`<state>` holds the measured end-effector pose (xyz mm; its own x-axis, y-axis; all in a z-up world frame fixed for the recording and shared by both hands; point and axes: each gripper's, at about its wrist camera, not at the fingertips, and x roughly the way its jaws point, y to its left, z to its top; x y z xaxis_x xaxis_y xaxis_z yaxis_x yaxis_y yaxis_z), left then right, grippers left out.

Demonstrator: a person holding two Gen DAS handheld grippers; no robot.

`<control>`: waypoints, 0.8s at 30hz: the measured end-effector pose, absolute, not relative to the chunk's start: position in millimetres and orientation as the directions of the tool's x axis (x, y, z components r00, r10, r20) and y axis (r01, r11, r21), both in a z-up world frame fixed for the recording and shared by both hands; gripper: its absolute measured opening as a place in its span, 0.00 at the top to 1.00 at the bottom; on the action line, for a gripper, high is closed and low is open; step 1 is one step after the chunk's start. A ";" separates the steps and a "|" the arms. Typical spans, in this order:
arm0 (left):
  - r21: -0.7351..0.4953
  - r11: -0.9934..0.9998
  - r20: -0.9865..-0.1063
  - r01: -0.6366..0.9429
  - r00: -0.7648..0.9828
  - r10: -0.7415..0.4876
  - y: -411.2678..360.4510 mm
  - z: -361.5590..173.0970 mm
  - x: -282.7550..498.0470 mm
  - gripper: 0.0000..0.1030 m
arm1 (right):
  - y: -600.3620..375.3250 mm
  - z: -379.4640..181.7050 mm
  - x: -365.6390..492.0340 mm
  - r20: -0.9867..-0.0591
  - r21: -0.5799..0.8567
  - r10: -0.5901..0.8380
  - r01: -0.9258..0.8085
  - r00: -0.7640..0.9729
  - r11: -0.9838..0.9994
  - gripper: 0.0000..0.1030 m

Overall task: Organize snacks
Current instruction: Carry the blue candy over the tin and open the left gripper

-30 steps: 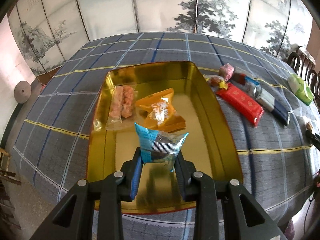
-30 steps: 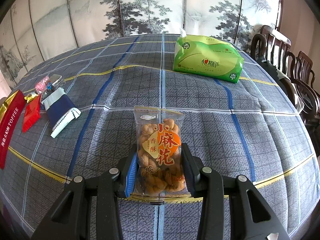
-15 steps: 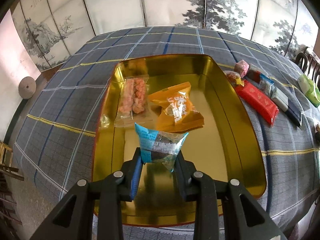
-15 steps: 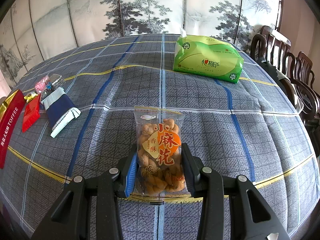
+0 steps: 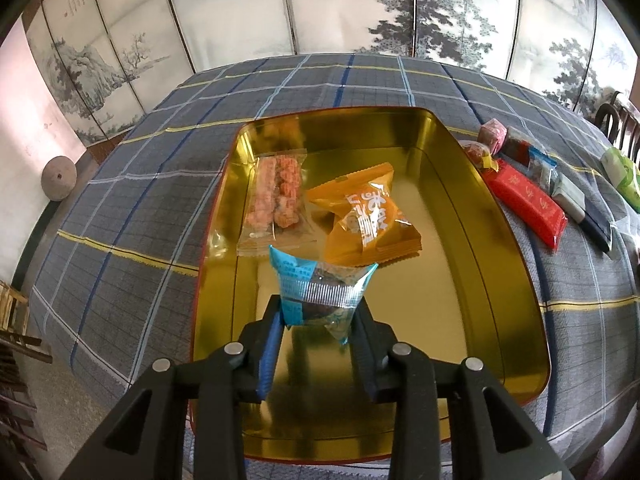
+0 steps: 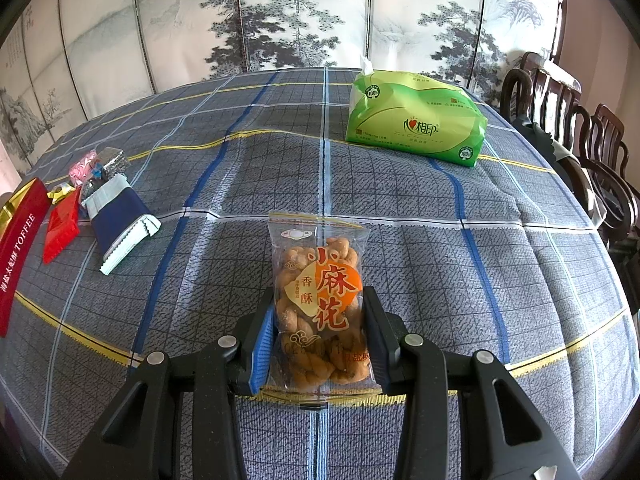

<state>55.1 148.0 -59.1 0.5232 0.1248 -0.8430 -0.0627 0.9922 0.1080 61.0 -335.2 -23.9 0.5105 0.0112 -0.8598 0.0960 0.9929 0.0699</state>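
Note:
A gold tray [image 5: 448, 288] lies on the plaid tablecloth. In it are a clear packet of pink snacks [image 5: 276, 196] and an orange packet [image 5: 368, 216]. Above the tray's near half, my left gripper [image 5: 319, 308] has a blue snack packet [image 5: 320, 284] between its pads; the jaws are opening and the packet hangs slightly tilted, still touching both pads. In the right wrist view, my right gripper [image 6: 319, 300] is shut on a clear bag of fried dough twists [image 6: 320, 280] with an orange label, just over the cloth.
Right of the tray lie a red bar [image 5: 524, 208], a pink sweet [image 5: 492, 136] and several small packets. A green tissue pack [image 6: 416, 120] sits at the table's far right, with wooden chairs [image 6: 580, 140] beyond. A red toffee box [image 6: 18, 248] and a navy packet [image 6: 120, 220] lie left.
The left gripper has shifted slightly over the tray, and its jaws have widened a little around the blue packet, which now tilts. The right gripper and its bag have not moved.

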 end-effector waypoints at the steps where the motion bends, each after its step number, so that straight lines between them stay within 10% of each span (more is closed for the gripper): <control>1: 0.111 0.992 -0.842 -0.062 0.524 0.127 148.0 -59.2 55.2 0.62 | -335.2 -23.9 61.1 -0.860 0.070 0.011 0.096 0.510 0.993 0.63; 24: 0.036 0.999 -0.809 -0.017 0.587 0.039 145.2 -27.8 34.6 0.50 | -333.8 -24.5 63.2 -0.862 0.048 -0.008 0.098 0.507 0.994 0.64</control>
